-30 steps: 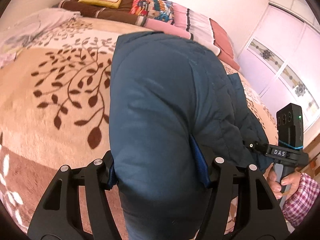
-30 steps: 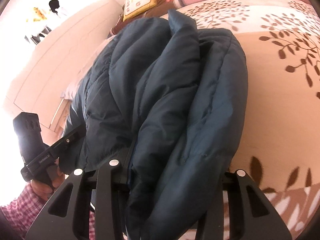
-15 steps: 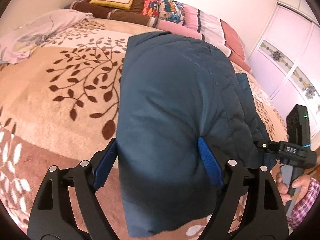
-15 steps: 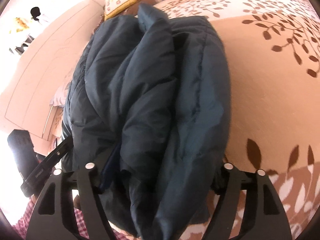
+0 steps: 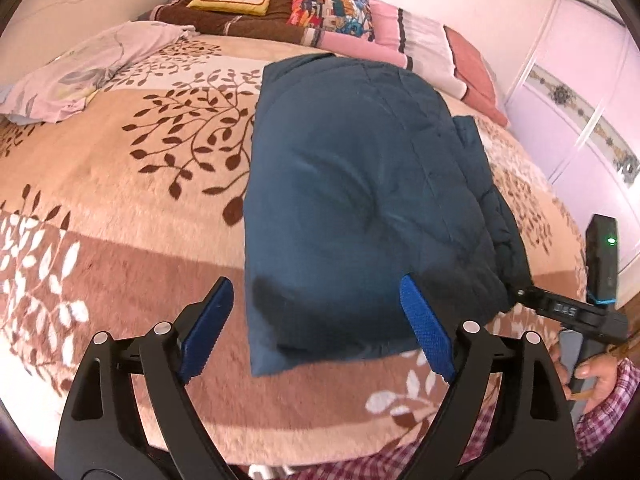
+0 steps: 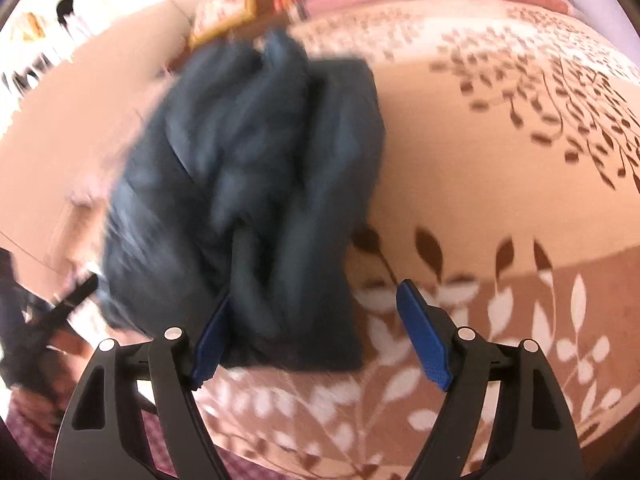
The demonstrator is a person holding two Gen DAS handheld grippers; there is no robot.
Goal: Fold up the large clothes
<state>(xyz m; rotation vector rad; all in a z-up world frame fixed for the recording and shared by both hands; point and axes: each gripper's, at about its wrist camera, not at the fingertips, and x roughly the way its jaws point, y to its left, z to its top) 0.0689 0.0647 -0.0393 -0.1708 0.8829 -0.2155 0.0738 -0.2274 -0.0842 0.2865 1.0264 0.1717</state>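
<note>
- Left wrist view: the folded dark blue padded jacket (image 5: 360, 200) lies on the leaf-patterned bed blanket (image 5: 120, 184), near the bed's front edge.
- The left gripper (image 5: 316, 320) stands with its jaws spread wide; they have just been opening. The jacket's near end sits ahead of the blue pads (image 5: 208, 324), untouched by them. A second ago these pads squeezed the bundle.
- At the right edge, a hand (image 5: 592, 376) in a checked sleeve holds the right gripper's handle (image 5: 600, 280); a white label on it is too blurred to read. A green light glows on it.
- Pillows (image 5: 320, 12) line the head of the bed; a pale crumpled cloth (image 5: 80, 76) lies at far left.
- Right wrist view: the picture is blurred by motion. The right gripper (image 6: 312, 332) is also wide, having just been opening; the jacket's (image 6: 256, 184) near end is beside its left pad, and touch cannot be judged. Earlier, it clamped the folds.
- Judgement: both claws have released, so the folded bundle appears set down and this fold finished.
- No other writing is legible.
</note>
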